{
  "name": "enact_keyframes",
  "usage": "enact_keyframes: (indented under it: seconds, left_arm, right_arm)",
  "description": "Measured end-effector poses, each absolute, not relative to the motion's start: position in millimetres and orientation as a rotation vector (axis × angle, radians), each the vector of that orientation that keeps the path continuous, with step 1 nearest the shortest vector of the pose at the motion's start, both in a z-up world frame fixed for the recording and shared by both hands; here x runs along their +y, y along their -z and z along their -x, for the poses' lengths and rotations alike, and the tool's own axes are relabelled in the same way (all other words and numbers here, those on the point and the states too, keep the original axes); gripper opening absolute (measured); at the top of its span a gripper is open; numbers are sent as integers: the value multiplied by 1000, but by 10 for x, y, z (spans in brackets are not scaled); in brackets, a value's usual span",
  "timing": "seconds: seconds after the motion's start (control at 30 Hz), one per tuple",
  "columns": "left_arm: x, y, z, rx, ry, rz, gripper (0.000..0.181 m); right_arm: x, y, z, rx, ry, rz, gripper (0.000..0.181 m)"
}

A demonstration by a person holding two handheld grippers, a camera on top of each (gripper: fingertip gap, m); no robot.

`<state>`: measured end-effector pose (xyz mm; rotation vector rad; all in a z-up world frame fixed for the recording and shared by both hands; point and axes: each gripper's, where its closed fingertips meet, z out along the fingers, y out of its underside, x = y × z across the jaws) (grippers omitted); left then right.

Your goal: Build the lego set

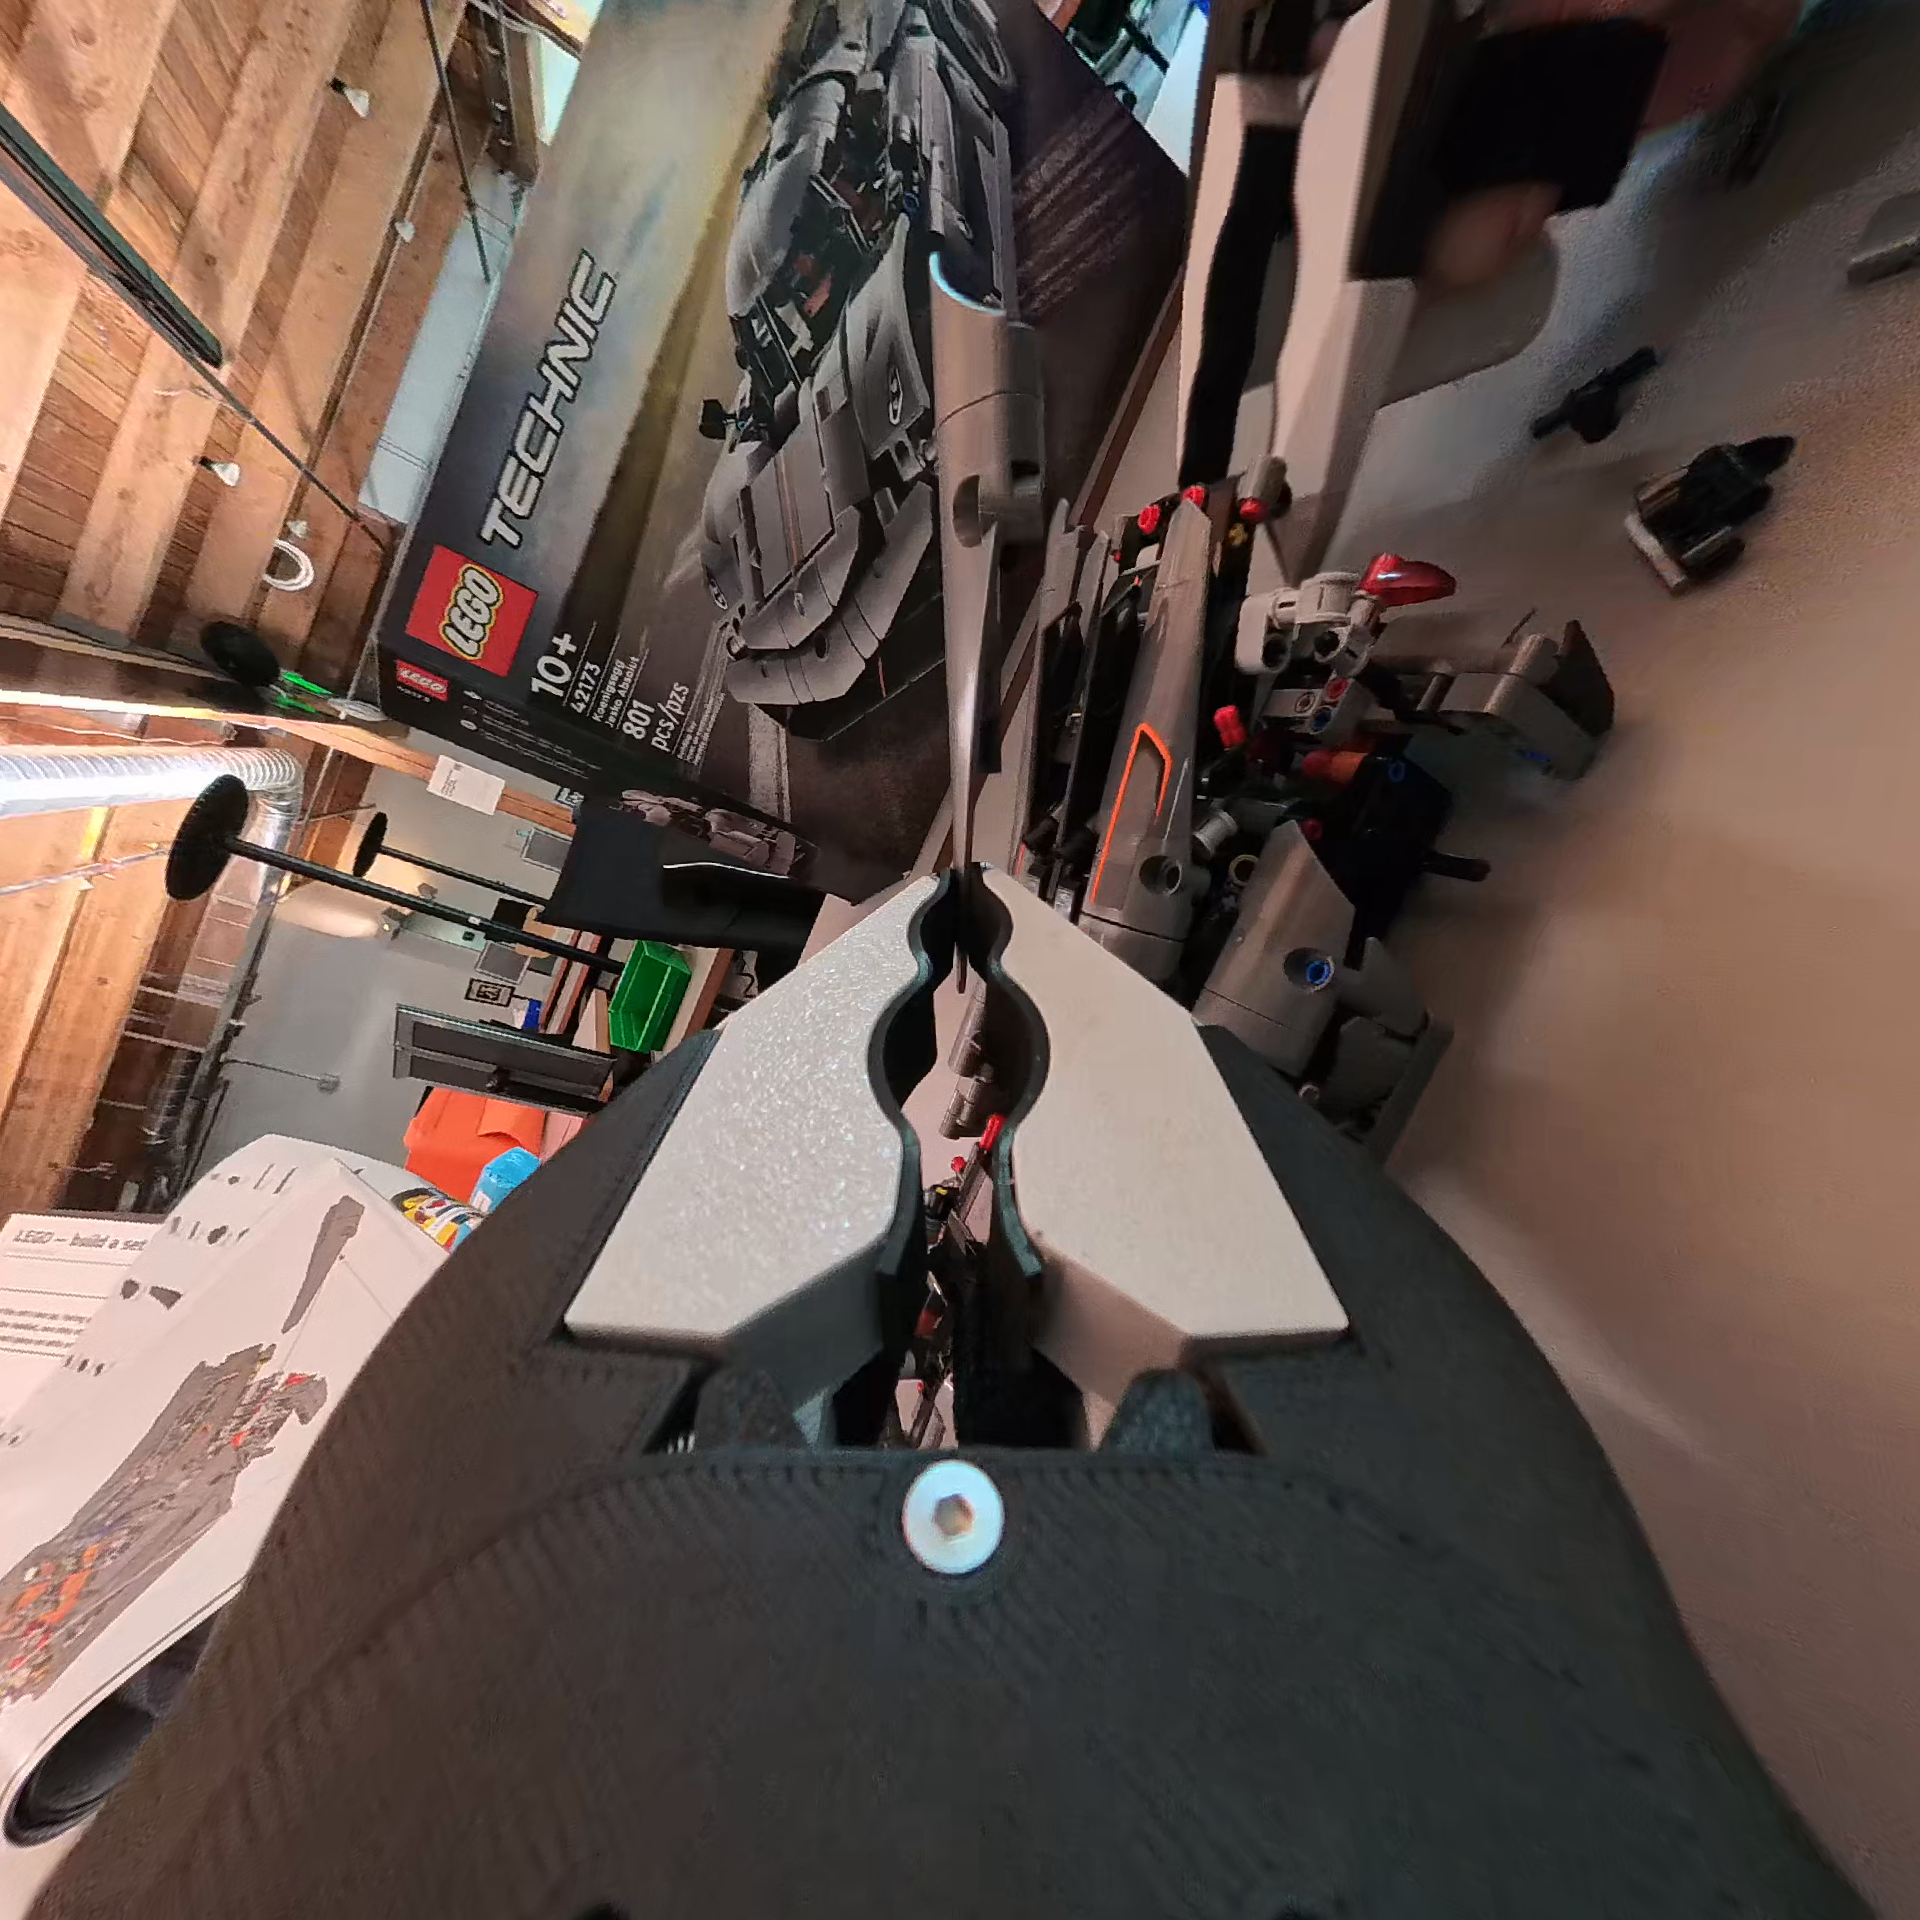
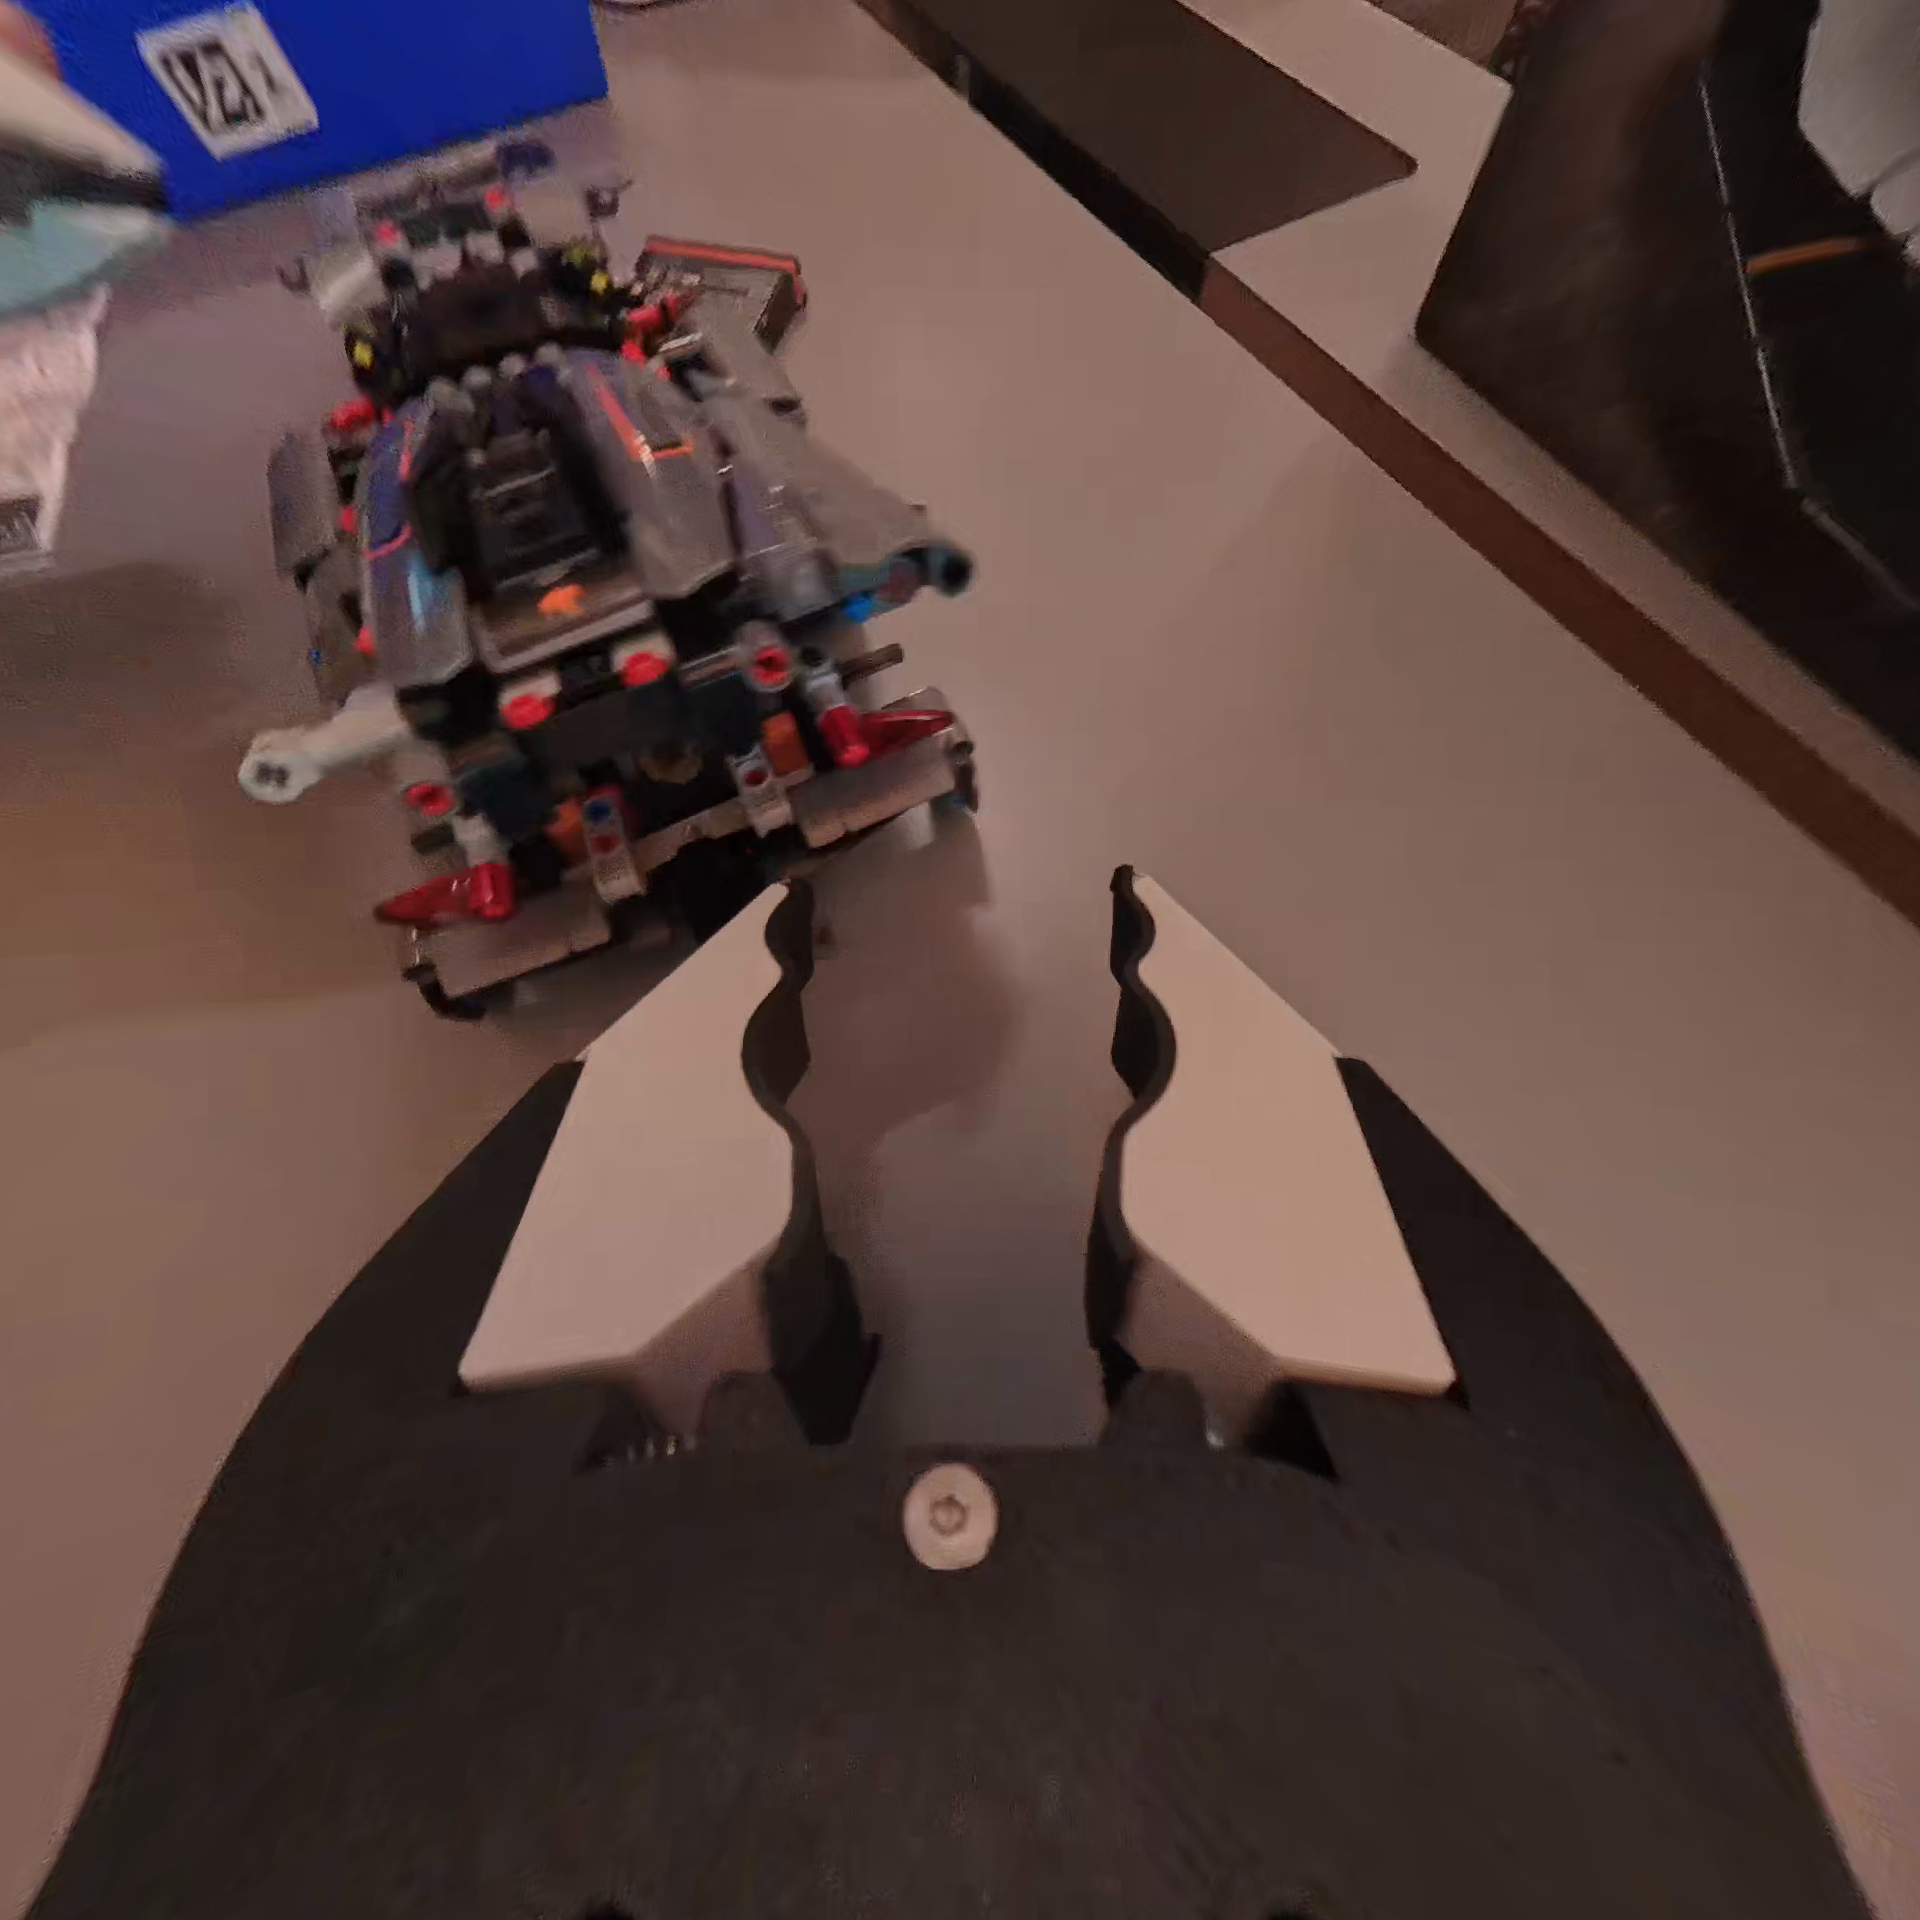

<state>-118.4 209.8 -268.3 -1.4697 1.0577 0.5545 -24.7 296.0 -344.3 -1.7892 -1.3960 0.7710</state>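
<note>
At the centre of the left wrist view, left gripper [image 1: 964, 883]: jaws pressed together on the thin tip of a long grey panel piece [image 1: 985, 436], nothing else held.
Panel's long axis: it runs straight up the frame from the fingertips, in line with the fingers, its wide end toward the top centre.
Car model [image 1: 1226, 769]: lies just right of the held panel, right of centre in the frame, on the pale table [image 1: 1683, 935]; its length runs roughly alongside the panel.
Right gripper [image 2: 961, 883]: jaws wide apart, holding nothing, low over the table.
Car model from the right [image 2: 582, 623]: up and left of the fingertips, its red-lit end toward the camera and close to the left finger; whether they touch cannot be told.
Nearer hand: judged, the right gripper is closer to the model and placed to steady it; the left carries the part to be fitted.
Around: the set's box [image 1: 665, 468] stands upper left behind the panel; an open instruction booklet [image 1: 177, 1455] lies lower left; loose black parts [image 1: 1704, 509] sit upper right; a blue box [image 2: 343, 94] is beyond the model at upper left.
In the way: red pins and stubs stick out along the model's side facing the panel; a sideways approach could snag them.
</note>
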Motion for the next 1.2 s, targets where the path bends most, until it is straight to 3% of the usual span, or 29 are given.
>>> enact_keyframes:
  seconds: [0.03, 0.13, 0.33, 0.57, 0.7, 1.2]
  left_arm:
    - [2090, 2669, 1187, 1054, -554, 1468, 0]
    - [2077, 2613, 1211, 1036, -547, 1466, 0]
    - [2071, 2553, 1272, 1000, -504, 1480, 0]
    - [2072, 2513, 1333, 982, -490, 1491, 0]
    - [2072, 2495, 1355, 979, -487, 1492, 0]
    - [2014, 2233, 1464, 937, -482, 1467, 0]
  right_arm:
    - [3000, 3449, 262, -1360, -841, 1830, 54]
    - [2879, 3450, 357, -1387, -1109, 1904, 71]
    - [2746, 3554, 456, -1568, -1185, 1923, 97]
    - [2561, 3566, 582, -1758, -1240, 1824, 87]
    - [2434, 3568, 557, -1830, -1291, 1802, 72]
    - [1296, 3611, 439, -2095, -1222, 1691, 67]
